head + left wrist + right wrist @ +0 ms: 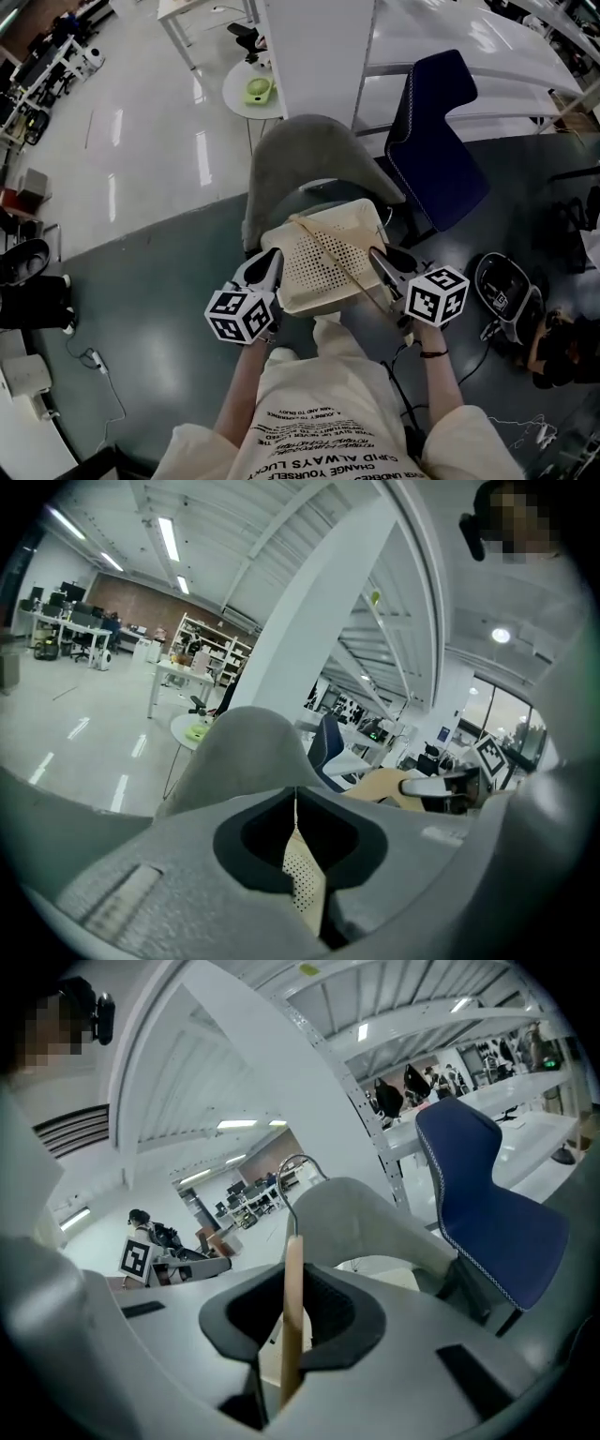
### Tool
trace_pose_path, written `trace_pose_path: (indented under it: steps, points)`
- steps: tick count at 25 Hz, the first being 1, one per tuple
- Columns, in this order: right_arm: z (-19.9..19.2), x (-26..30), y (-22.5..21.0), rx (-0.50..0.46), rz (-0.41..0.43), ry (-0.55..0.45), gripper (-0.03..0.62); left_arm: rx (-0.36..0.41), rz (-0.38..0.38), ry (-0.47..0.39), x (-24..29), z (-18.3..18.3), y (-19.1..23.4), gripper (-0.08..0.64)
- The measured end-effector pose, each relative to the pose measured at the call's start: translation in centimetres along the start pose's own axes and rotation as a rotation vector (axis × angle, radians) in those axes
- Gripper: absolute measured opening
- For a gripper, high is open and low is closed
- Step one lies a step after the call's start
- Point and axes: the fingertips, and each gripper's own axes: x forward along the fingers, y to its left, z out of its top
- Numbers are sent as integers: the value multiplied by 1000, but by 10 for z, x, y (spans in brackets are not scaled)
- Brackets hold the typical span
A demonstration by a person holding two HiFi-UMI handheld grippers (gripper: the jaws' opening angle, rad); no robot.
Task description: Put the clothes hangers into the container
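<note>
A cream perforated container (309, 272) hangs over the seat of a grey chair (300, 159). My left gripper (272, 269) is shut on its left wall; in the left gripper view the thin dotted wall (302, 874) stands edge-on between the closed jaws of that gripper (296, 803). A wooden clothes hanger (330, 251) lies slantwise across the container. My right gripper (380, 264) is shut on its near end. In the right gripper view the wooden bar (292, 1307) runs up between the jaws of the right gripper (292, 1288), with its metal hook (298, 1162) on top.
A blue chair (436, 141) stands right of the grey one, under a white desk (450, 37). A round white table (239, 98) with a green object (258, 91) is behind. Black gear (506, 295) and cables lie on the floor at right, more equipment at left.
</note>
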Motion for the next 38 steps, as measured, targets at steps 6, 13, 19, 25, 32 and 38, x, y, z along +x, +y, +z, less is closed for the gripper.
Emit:
trace_pose_path:
  steps: [6, 13, 19, 25, 32, 38]
  points:
    - [-15, 27, -23, -15, 100, 102, 55, -69, 61, 35, 20, -29, 10, 25]
    - [-45, 67, -50, 11, 164, 205, 55, -130, 94, 88, 39, -64, 20, 25]
    - [-64, 94, -65, 31, 215, 275, 55, -176, 99, 128, 54, -89, 26, 25]
    - [-74, 119, -76, 41, 249, 327, 55, -200, 96, 165, 66, -105, 33, 25]
    - [-88, 146, -90, 81, 316, 413, 55, -212, 67, 202, 83, -118, 38, 25]
    - [-90, 162, -95, 87, 336, 436, 55, -211, 38, 219, 95, -123, 43, 25]
